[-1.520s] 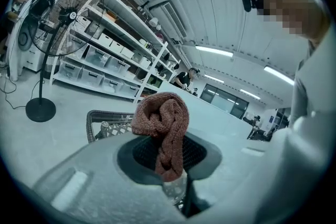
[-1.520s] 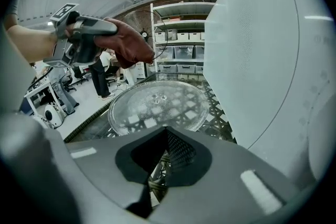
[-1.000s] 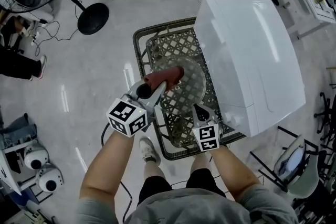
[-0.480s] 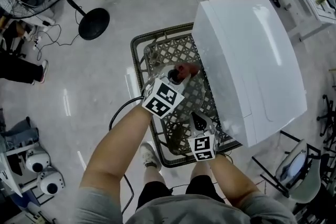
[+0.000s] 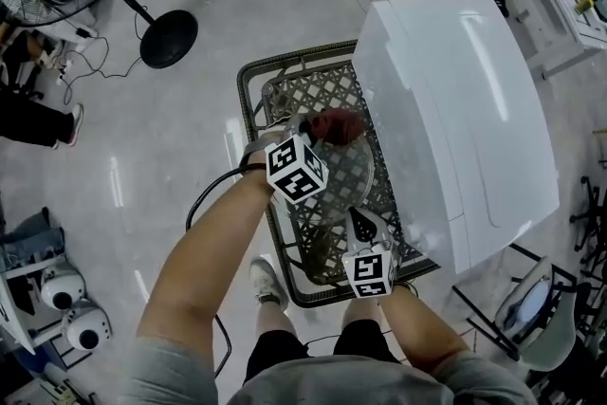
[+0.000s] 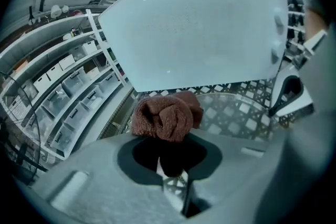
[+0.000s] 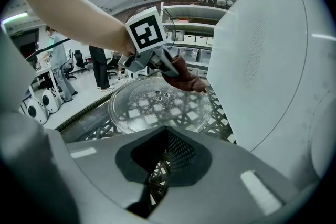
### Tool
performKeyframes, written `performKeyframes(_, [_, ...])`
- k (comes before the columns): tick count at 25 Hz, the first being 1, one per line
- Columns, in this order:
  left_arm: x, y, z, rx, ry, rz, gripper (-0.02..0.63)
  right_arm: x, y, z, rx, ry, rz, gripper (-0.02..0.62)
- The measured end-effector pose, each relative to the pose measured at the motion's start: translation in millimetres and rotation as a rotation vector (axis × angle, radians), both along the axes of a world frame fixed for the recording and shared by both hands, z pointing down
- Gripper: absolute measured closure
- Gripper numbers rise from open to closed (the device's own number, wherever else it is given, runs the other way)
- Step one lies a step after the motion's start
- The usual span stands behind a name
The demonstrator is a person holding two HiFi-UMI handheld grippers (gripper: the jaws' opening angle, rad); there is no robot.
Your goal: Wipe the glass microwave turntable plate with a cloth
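Note:
The round glass turntable plate [image 5: 334,174] lies flat on a metal lattice table [image 5: 254,85], next to a white microwave [image 5: 455,100]. My left gripper [image 5: 318,134] is shut on a bunched reddish-brown cloth [image 5: 339,124] over the plate's far side, close to the microwave wall. The left gripper view shows the cloth [image 6: 167,115] filling the jaws, with the plate [image 6: 236,107] beyond. My right gripper [image 5: 358,221] sits at the plate's near rim, jaws closed on it. In the right gripper view the plate [image 7: 157,105] runs into the jaws, and the cloth [image 7: 185,77] hangs above its far edge.
A fan stand with a round black base [image 5: 169,37] and cables is on the floor at the far left. A chair [image 5: 536,299] stands to the right of the microwave. Shelving [image 6: 63,81] lines the room, and people [image 7: 100,65] stand in the background.
My left gripper has carried the cloth from the plate's left side across to its far right part, near the microwave. The right gripper has stayed at the near rim.

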State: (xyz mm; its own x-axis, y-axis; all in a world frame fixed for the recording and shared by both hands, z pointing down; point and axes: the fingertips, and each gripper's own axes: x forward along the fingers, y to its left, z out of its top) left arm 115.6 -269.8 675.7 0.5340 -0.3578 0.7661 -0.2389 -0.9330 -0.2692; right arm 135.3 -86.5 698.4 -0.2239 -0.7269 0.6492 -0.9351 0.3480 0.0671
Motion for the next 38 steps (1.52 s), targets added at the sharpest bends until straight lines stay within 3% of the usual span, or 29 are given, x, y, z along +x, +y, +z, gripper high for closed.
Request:
performKeyframes(15, [-109.2,2.3,6.2,-0.011,-0.099,-0.104,0.552,2.5,-0.2,3.1,0.002,0.002,0.008,0.589])
performKeyframes(21, [-135.0,14.8,-12.1,-0.021,-0.026,-0.137,0.552,4.6,0.6,6.1,0.006,0.001,0.015,0.589])
performKeyframes(25, [-114.3,24.2,-48.3,-0.002,0.079,-0.107,0.552,3.6,-0.9,5.7,0.009,0.002,0.011,0.589])
performKeyframes(30, [-52.9,31.5,-80.3,-0.012,0.203,-0.046,0.552,-0.8,-0.6,1.5,-0.007,-0.01,0.006,0.589])
performKeyframes(38, [50.6,45.9,-60.2,-0.007,0.24,0.077,0.552,1.1,-3.0,2.6,-0.001,-0.007,0.007,0.589])
